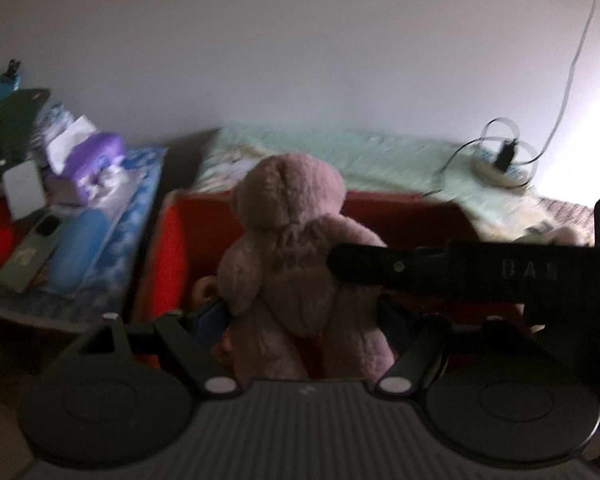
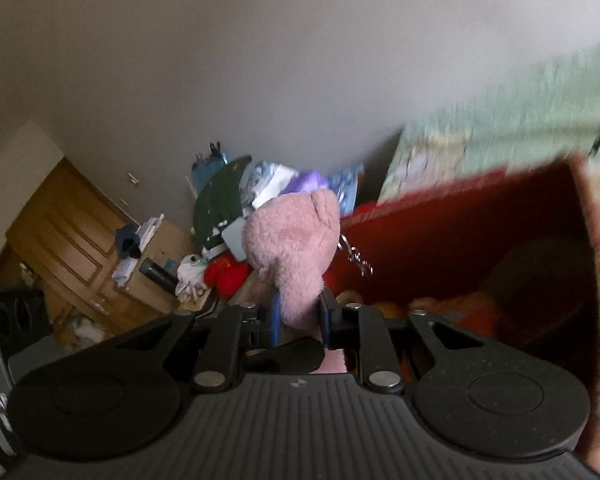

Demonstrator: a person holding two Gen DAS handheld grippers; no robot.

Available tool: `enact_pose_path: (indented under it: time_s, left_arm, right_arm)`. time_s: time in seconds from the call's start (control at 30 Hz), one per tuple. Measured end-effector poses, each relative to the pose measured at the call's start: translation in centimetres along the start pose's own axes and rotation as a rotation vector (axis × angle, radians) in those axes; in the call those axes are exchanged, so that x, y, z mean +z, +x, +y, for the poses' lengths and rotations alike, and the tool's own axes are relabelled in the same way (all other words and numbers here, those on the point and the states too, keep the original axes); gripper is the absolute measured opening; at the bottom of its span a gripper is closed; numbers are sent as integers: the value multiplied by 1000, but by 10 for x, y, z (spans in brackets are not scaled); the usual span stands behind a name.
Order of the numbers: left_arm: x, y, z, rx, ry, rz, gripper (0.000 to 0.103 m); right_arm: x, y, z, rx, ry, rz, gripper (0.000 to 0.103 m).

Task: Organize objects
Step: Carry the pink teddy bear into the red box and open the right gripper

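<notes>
A pink teddy bear (image 1: 288,240) hangs upright over an open red box (image 1: 172,240), its back towards the left wrist camera. My left gripper (image 1: 304,316) is shut on its lower body, a pad on each side. One finger (image 1: 380,268) of my right gripper reaches in from the right and lies across the bear's side. In the right wrist view my right gripper (image 2: 300,316) is shut on a narrow part of the teddy bear (image 2: 292,240). A small metal chain (image 2: 356,258) dangles from the bear. The red box (image 2: 460,232) lies just to the right, with orange soft things (image 2: 460,312) inside.
Behind the box is a bed with a green cover (image 1: 340,152), a power strip (image 1: 504,164) and a white cable on it. A cluttered side table at the left holds a purple item (image 1: 100,152), a blue case (image 1: 80,248) and a phone (image 1: 32,252). A wooden cabinet (image 2: 60,232) stands further left.
</notes>
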State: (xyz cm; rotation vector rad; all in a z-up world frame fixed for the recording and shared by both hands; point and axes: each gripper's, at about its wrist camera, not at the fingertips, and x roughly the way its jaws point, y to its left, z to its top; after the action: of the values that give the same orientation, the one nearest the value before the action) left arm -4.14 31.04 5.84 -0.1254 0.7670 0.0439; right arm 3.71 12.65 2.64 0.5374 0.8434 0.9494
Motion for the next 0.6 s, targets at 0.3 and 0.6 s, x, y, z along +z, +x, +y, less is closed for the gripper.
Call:
enact_pose_path:
  time_s: [0.3,0.6]
  left_arm:
    - [-11,19,31,80,41,60,77]
    - [-12,28,17,173,149,73,76]
  right_arm:
    - [-13,39,-8,-34,154,84,21]
    - [-12,56,-7,-138,205,152,24]
